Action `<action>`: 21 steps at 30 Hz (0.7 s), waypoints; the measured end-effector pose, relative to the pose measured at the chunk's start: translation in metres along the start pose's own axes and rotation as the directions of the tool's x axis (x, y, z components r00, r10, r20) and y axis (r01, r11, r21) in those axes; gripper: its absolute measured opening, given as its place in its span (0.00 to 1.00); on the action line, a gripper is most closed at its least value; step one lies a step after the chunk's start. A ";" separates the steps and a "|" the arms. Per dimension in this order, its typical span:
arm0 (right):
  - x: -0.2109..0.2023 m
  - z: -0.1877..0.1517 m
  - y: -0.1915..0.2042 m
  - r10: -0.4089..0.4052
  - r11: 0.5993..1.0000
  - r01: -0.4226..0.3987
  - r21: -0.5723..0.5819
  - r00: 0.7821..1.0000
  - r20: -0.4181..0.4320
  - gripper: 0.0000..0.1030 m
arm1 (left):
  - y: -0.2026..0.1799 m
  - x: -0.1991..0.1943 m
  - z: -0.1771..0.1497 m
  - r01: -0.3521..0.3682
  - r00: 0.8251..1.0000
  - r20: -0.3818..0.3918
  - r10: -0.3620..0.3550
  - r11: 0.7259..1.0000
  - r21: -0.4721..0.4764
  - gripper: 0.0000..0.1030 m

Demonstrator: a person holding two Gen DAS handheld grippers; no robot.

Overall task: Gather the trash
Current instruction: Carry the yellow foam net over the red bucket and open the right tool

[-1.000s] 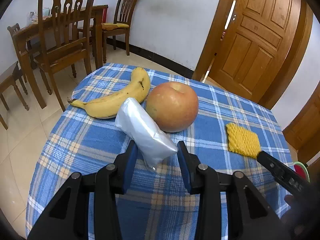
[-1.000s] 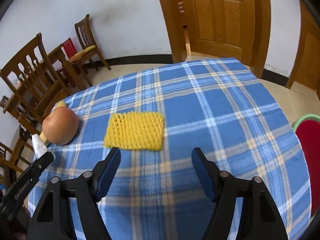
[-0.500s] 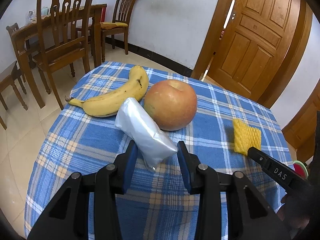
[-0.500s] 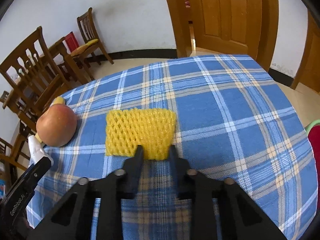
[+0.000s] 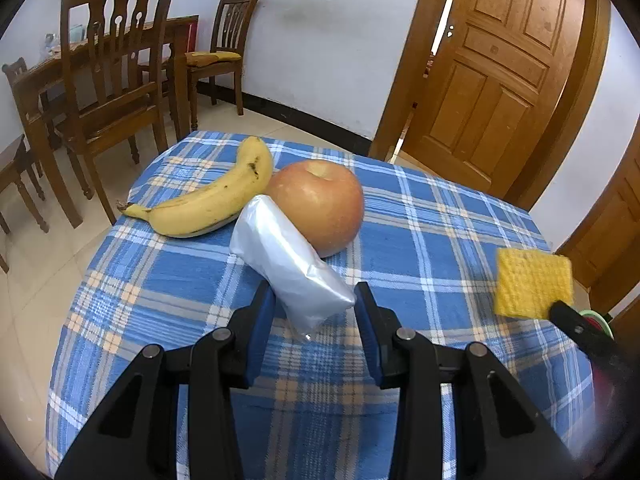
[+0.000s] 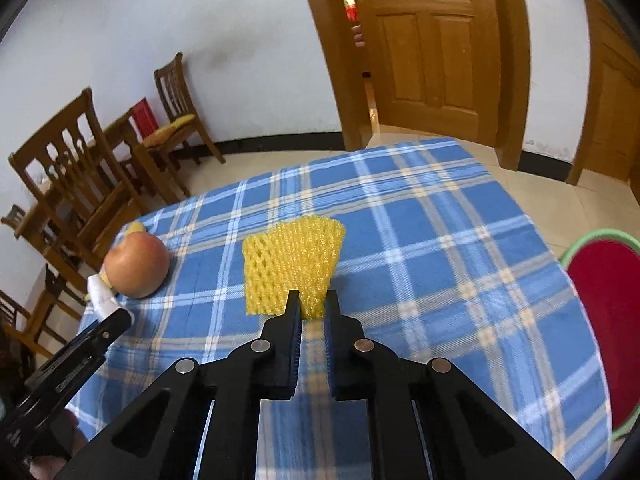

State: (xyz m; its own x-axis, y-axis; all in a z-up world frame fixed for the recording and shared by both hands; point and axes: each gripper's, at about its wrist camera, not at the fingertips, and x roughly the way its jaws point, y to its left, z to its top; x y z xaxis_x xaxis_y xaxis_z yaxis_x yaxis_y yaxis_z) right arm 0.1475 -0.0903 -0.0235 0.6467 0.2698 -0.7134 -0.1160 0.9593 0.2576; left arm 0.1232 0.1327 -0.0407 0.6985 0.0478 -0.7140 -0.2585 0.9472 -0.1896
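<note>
Yellow foam net [image 6: 294, 264] now off the tablecloth [image 6: 420, 240], right gripper [image 6: 311, 307] jaws pinched on its edge.

No text you can read anywhere, faint white lettering on the left tool [image 6: 52, 380], too blurred to make out

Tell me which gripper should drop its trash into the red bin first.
Right, probably. The right gripper is shut on the yellow foam net, already lifted, and the red bin sits beside it. The left gripper holds the plastic wrapper farther away.
</note>
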 end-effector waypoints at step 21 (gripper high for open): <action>-0.101 -0.029 -0.073 -0.088 0.991 0.075 0.112 0.990 0.111 0.10 | -0.032 -0.019 -0.009 0.071 0.997 0.004 -0.072 0.993 0.093 0.39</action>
State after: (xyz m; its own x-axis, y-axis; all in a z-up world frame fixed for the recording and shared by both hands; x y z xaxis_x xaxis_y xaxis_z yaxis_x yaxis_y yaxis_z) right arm 0.0688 -0.1855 0.0114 0.7344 0.1736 -0.6562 0.0179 0.9615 0.2743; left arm 0.1123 0.0990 -0.0276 0.7182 -0.0187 -0.6956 -0.1455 0.9735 -0.1764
